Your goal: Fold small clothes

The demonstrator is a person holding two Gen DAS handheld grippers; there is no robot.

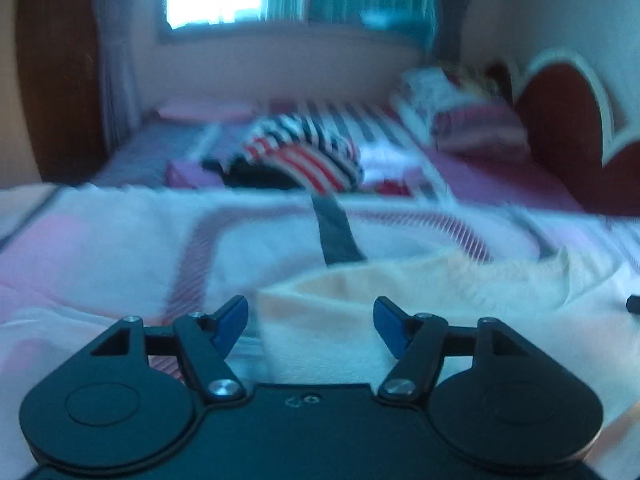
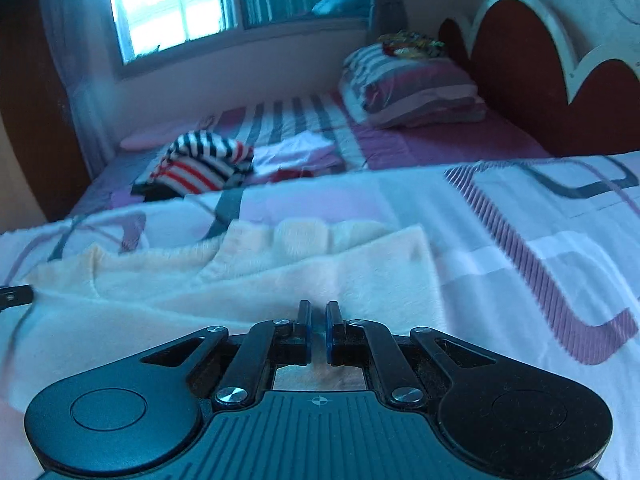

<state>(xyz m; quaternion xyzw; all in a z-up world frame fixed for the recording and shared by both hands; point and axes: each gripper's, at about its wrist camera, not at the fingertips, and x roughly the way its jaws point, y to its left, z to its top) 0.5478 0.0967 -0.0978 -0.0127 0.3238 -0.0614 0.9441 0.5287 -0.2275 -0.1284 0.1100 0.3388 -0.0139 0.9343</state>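
A small cream fleece garment point(image 1: 400, 292) lies flat on the patterned blanket point(image 1: 120, 240); it also shows in the right wrist view point(image 2: 240, 280). My left gripper point(image 1: 311, 324) is open, its blue-padded fingers straddling the garment's near left edge, holding nothing. My right gripper point(image 2: 318, 332) is nearly closed at the garment's near edge; a thin bit of fabric seems pinched between the pads. The left gripper's tip point(image 2: 16, 296) shows at the left edge of the right wrist view.
Farther on the bed lie a red, white and dark striped garment point(image 2: 200, 164) and a white folded piece point(image 2: 300, 152). A striped pillow point(image 2: 412, 92) sits by the red headboard point(image 2: 520, 72). A window point(image 2: 168, 4) with curtains is behind.
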